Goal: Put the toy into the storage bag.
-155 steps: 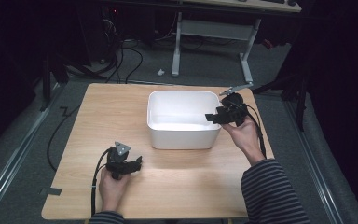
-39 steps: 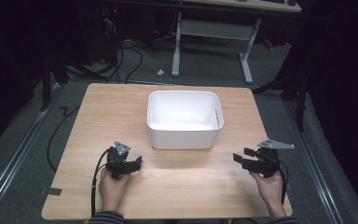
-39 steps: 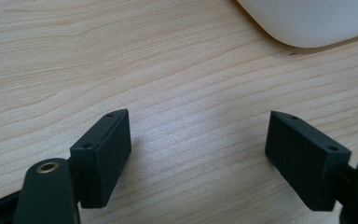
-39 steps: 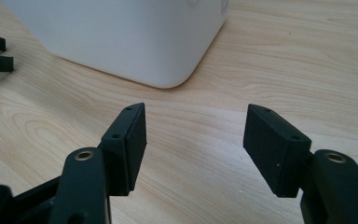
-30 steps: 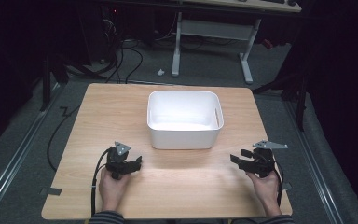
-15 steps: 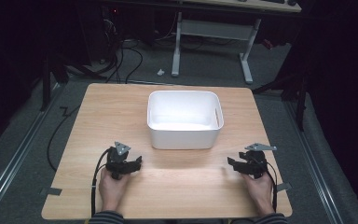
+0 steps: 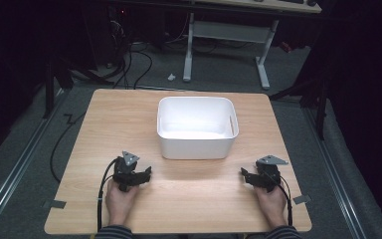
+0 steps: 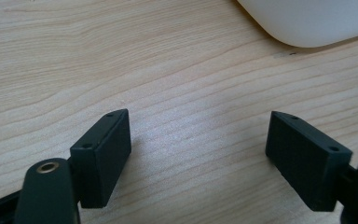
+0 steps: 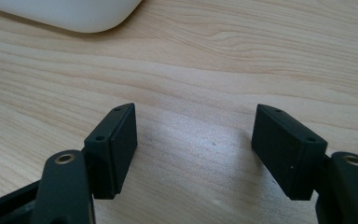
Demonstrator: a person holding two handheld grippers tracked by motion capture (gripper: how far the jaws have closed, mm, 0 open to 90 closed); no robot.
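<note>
While both hands rested near the table's (image 7: 129,114) front edge, the left gripper (image 7: 140,177) lay spread and empty; the right gripper (image 7: 251,178) — its jaws just widened — held nothing, and the white bin (image 7: 197,144) sat between and beyond them.

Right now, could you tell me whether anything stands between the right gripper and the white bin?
Nothing visible does. The right gripper sits near the table's front edge, jaws open and empty, and only bare wood lies between it and the white bin.
</note>
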